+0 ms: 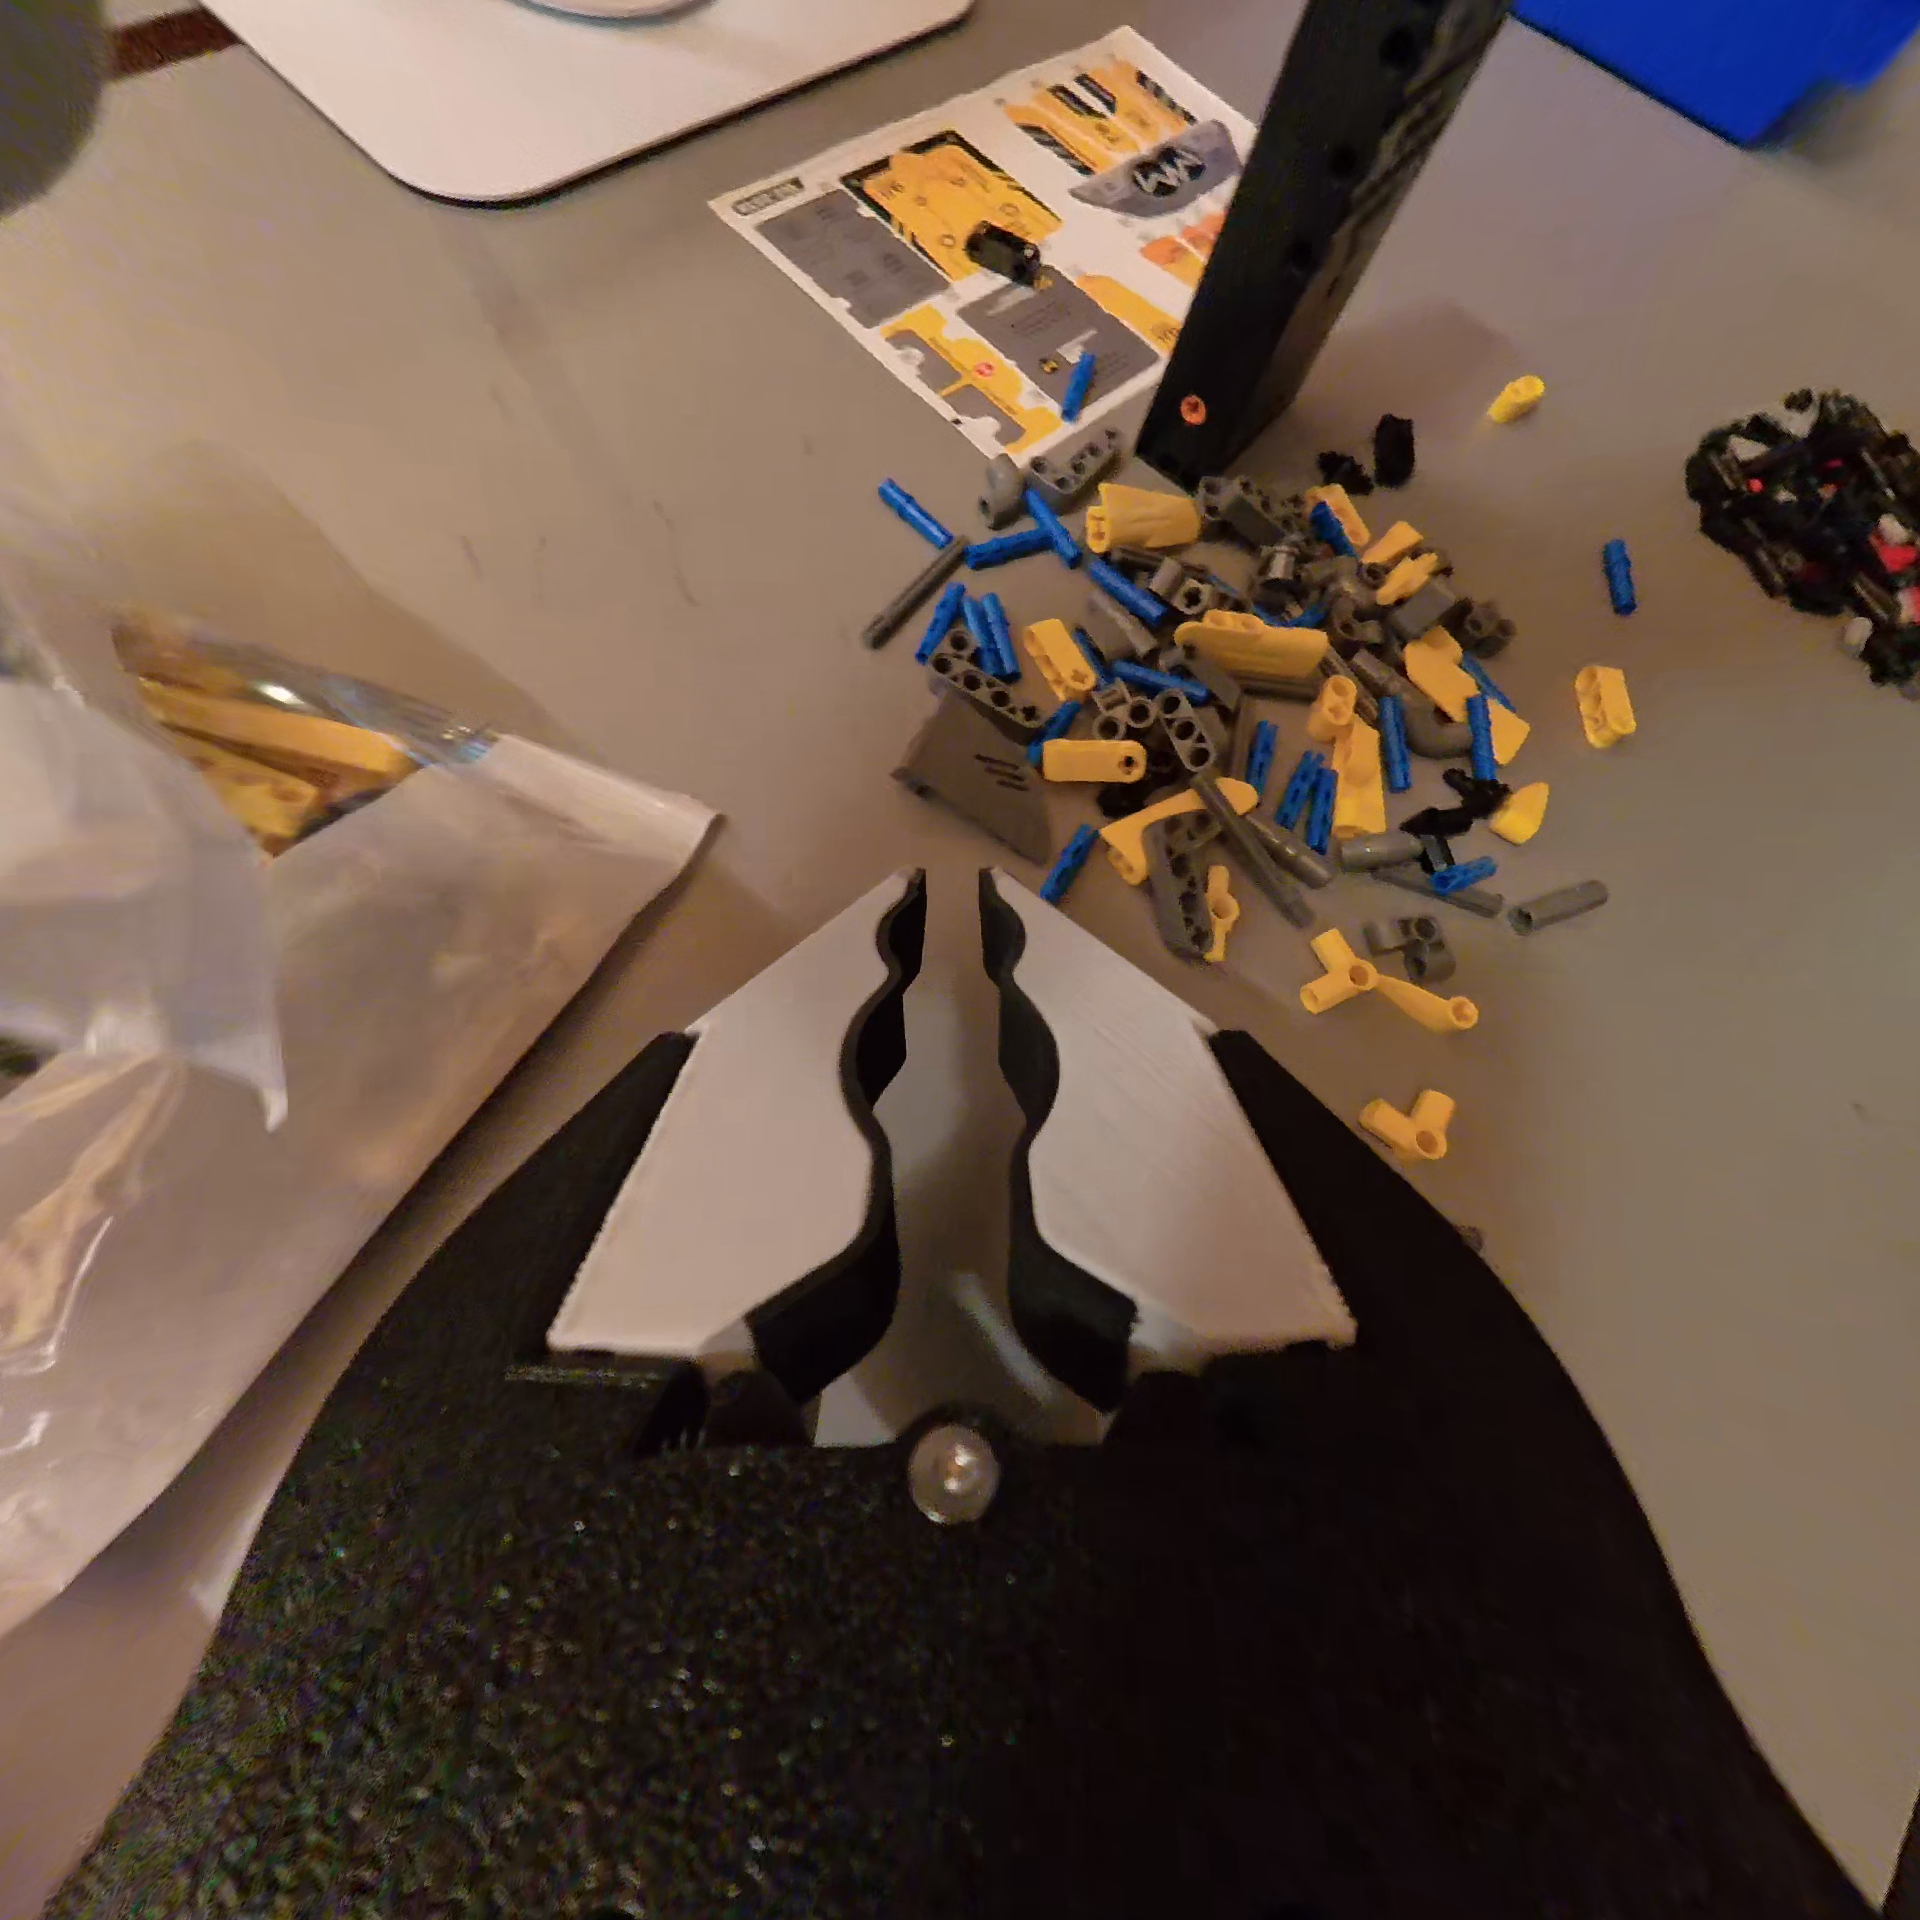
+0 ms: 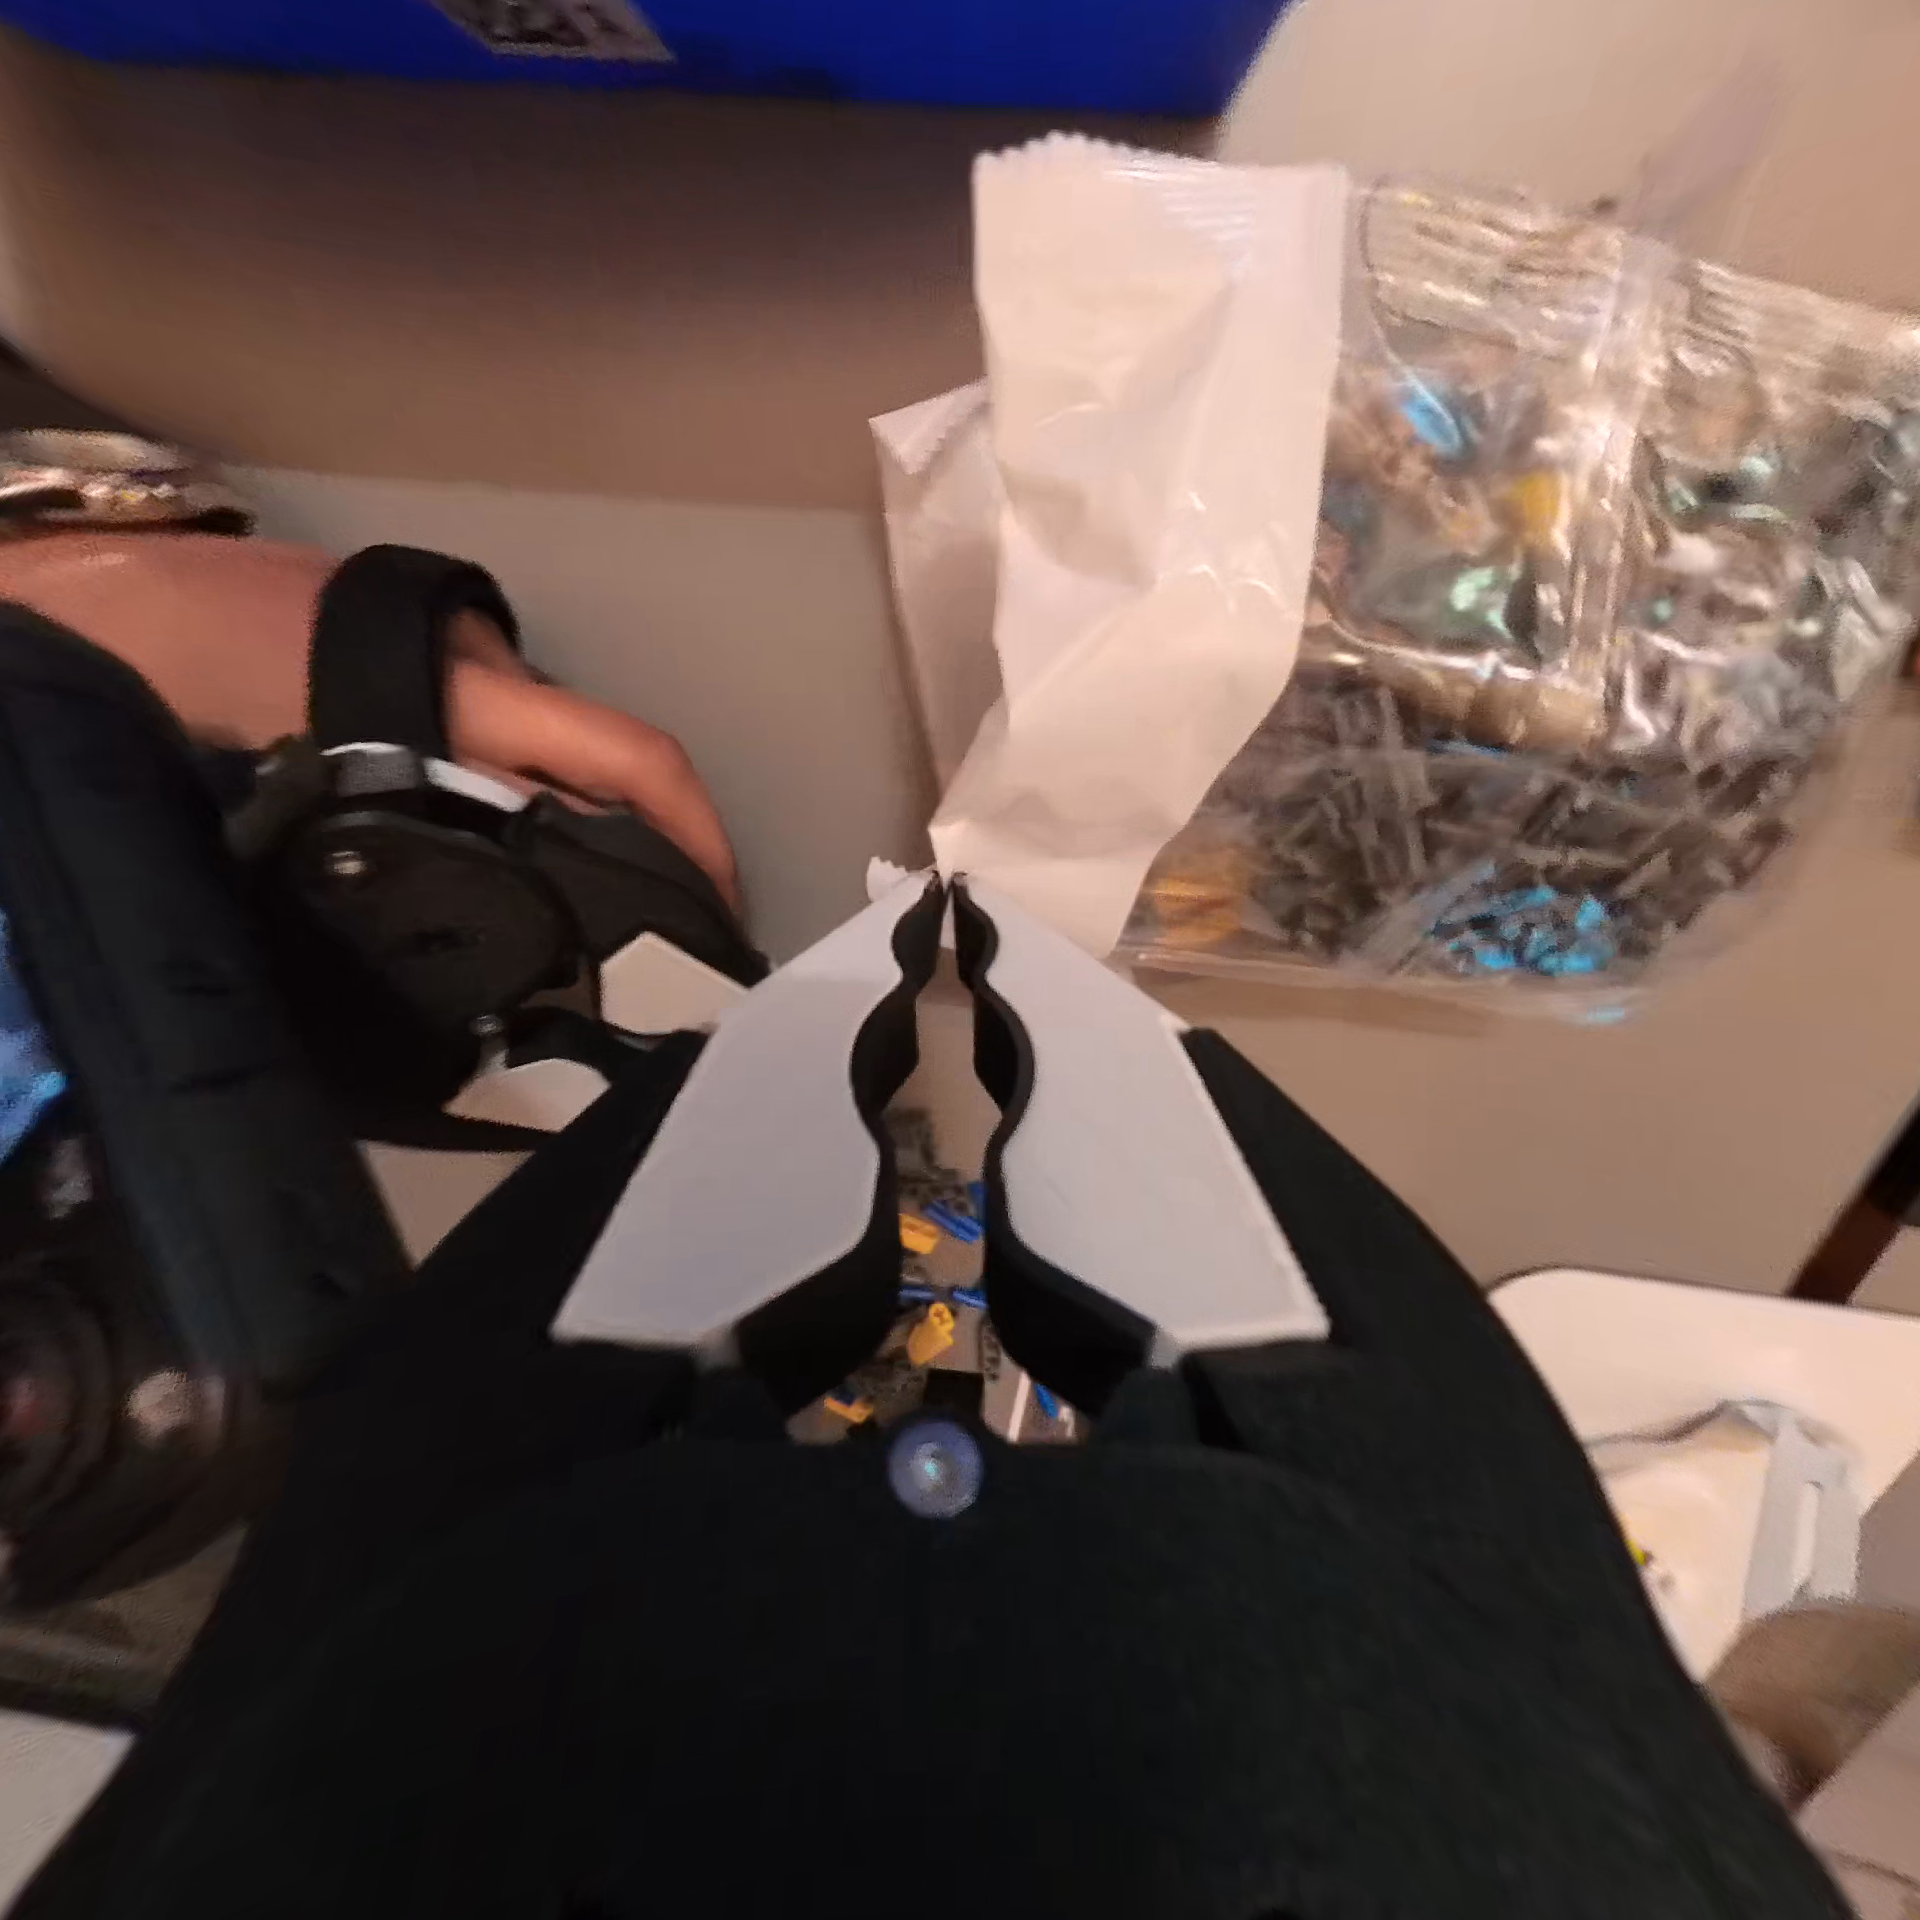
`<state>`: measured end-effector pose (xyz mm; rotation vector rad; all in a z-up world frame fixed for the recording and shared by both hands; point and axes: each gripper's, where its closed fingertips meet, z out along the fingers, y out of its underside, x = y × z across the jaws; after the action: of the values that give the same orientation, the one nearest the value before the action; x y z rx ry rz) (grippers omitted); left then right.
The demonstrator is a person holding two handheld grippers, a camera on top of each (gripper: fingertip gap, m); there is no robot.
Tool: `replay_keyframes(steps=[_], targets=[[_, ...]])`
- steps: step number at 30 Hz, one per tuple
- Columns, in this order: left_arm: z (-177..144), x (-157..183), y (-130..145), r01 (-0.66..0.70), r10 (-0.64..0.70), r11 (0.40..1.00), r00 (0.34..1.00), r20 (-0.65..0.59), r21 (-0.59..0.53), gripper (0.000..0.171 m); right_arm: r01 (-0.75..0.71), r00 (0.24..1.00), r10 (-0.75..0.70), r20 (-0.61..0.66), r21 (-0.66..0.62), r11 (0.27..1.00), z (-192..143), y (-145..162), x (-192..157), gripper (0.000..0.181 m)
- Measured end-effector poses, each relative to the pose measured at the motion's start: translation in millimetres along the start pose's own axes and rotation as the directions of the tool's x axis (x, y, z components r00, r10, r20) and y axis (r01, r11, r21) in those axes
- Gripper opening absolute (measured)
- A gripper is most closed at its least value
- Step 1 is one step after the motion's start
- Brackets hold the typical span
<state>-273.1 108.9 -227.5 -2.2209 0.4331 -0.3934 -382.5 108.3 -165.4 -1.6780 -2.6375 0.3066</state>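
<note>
My right gripper (image 2: 948, 883) is shut on the white corner of a plastic bag (image 2: 1507, 675). The bag is part white, part clear, and is filled with grey, blue and yellow building pieces. It hangs to the right of the fingertips and looks blurred. My left gripper (image 1: 951, 883) is slightly open and empty, low over the grey table (image 1: 623, 499). To its upper right lies a loose pile of yellow, blue and grey pieces (image 1: 1247, 707). To its left lies another bag (image 1: 260, 727) with yellow pieces. In the right wrist view the left gripper (image 2: 416, 831) sits in a hand.
A sticker sheet (image 1: 987, 239) lies beyond the pile, beside a black upright bar with holes (image 1: 1320, 239). A black assembled model (image 1: 1818, 540) sits at the far right. A white board (image 1: 582, 83) and a blue bin (image 1: 1745, 62) stand at the back. Loose pieces show under my right fingers (image 2: 935, 1247). The tips of one gripper are about 12 cm away from the tips of the other.
</note>
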Motion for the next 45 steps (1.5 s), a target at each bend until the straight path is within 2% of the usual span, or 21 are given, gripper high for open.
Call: replay_keyframes(steps=[3,7,11,16,25,27,29,30,33,37,42,45], targets=[[3.9,12.1,3.9,-0.044,0.043,0.999,0.998,-0.044,-0.026,0.009,0.055,0.994,-0.052,0.092,-0.037,0.998,10.2,10.9,-22.2,0.001],[7.9,19.3,9.2,-0.084,0.08,0.995,0.995,-0.062,-0.053,0.009,0.039,0.999,-0.036,0.039,-0.077,0.996,25.7,20.0,-17.6,0.004],[8.0,17.1,10.0,-0.071,0.068,0.996,0.996,-0.06,-0.057,0.009,-0.032,0.999,0.032,0.01,0.013,0.999,8.5,7.8,-3.2,0.006],[7.3,17.1,8.5,-0.068,0.065,0.996,0.996,-0.061,-0.051,0.009,-0.148,0.988,0.142,0.064,0.092,0.985,-10.6,4.4,4.6,0.007],[7.9,16.2,9.7,-0.072,0.068,0.996,0.996,-0.054,-0.058,0.009,-0.227,0.973,0.229,0.017,0.231,0.946,-30.8,-6.2,21.5,0.003],[7.8,15.3,9.7,-0.069,0.066,0.996,0.997,-0.051,-0.058,0.009,-0.209,0.97,0.236,-0.061,0.285,0.936,-44.8,-13.0,34.7,0.0],[7.8,15.1,9.3,-0.069,0.066,0.996,0.997,-0.049,-0.056,0.009,-0.177,0.956,0.25,-0.155,0.375,0.91,-72.6,-25.2,52.5,0.0],[7.8,15.0,9.3,-0.069,0.067,0.996,0.997,-0.049,-0.056,0.009,-0.163,0.955,0.25,-0.161,0.419,0.893,-86.7,-33.3,55.5,0.0],[7.6,14.9,9.0,-0.07,0.067,0.996,0.997,-0.048,-0.055,0.009,-0.148,0.976,0.208,-0.058,0.522,0.84,-113.6,-62.9,38.4,0.0],[7.4,15.3,8.6,-0.069,0.067,0.996,0.997,-0.05,-0.054,0.009,-0.082,0.993,0.114,-0.041,0.463,0.882,-88.9,-80.4,14.8,0.002],[7.6,15.1,9.7,-0.074,0.072,0.996,0.996,-0.046,-0.057,0.009,-0.098,0.992,0.121,-0.038,0.375,0.922,-55.3,-84.7,13.4,0.004],[7.5,14.2,9.7,-0.076,0.073,0.995,0.996,-0.042,-0.059,0.009,-0.093,0.995,0.096,0.007,0.311,0.946,-40.9,-80.1,4.6,0.005]])
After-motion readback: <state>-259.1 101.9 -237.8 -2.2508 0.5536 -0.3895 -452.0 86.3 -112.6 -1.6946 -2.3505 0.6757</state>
